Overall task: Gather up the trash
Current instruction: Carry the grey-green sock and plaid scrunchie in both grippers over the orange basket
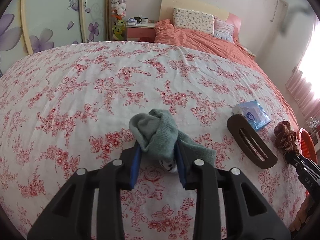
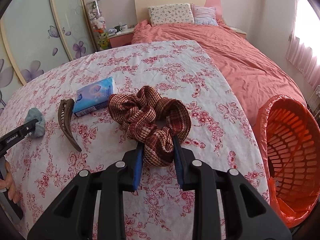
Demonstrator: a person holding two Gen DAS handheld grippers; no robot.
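My left gripper point(image 1: 158, 150) is shut on a grey-green sock point(image 1: 154, 132) and holds it just above the floral cloth point(image 1: 100, 84). It also shows in the right wrist view point(image 2: 37, 127). My right gripper point(image 2: 158, 146) is shut on a brown-and-cream woven scrunchie point(image 2: 150, 116), which also shows at the right edge of the left wrist view point(image 1: 284, 138). An orange slatted bin point(image 2: 290, 156) lined with an orange bag stands to the right of the table, tilted towards me.
A brown hair claw clip point(image 2: 66, 120) and a blue tissue pack point(image 2: 96, 98) lie on the cloth between the two grippers. A bed with a salmon duvet point(image 2: 230, 56) is behind. A nightstand point(image 1: 140, 30) and wardrobe doors point(image 1: 50, 16) stand at the back left.
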